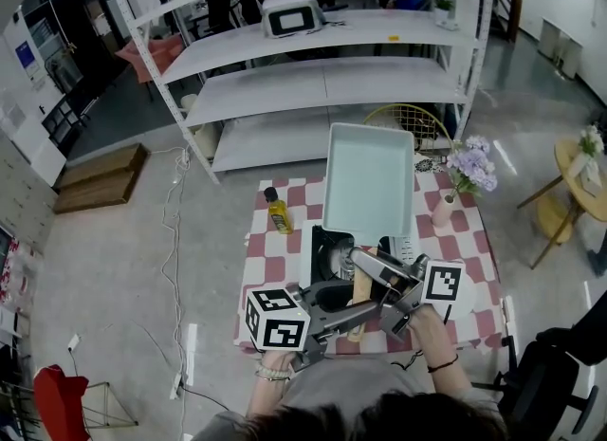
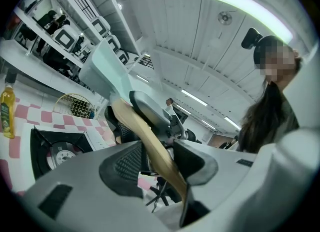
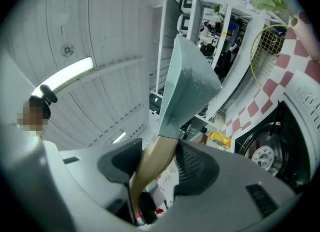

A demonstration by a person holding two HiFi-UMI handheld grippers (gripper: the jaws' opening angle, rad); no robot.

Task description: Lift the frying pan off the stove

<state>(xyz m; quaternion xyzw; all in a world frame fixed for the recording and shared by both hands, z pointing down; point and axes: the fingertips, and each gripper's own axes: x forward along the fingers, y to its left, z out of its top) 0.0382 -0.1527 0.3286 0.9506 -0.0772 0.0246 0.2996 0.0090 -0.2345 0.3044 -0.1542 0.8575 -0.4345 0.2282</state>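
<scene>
Your left gripper and right gripper are both clamped on the wooden handle of the frying pan. Pan sits at 12 o'clock from them, tipped up, clear of the stove.

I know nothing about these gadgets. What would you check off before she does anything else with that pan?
1. Left hand-held gripper shut on the wooden handle: ok.
2. Right hand-held gripper shut on the same handle: ok.
3. Frying pan lifted clear of the stove: ok, the burner shows bare.
4. Pan empty, nothing to spill: ok.
5. Oil bottle out of the pan's way: ok, off to its left.
6. Flower vase clear of the pan's right edge: cannot tell, they look close.
</scene>
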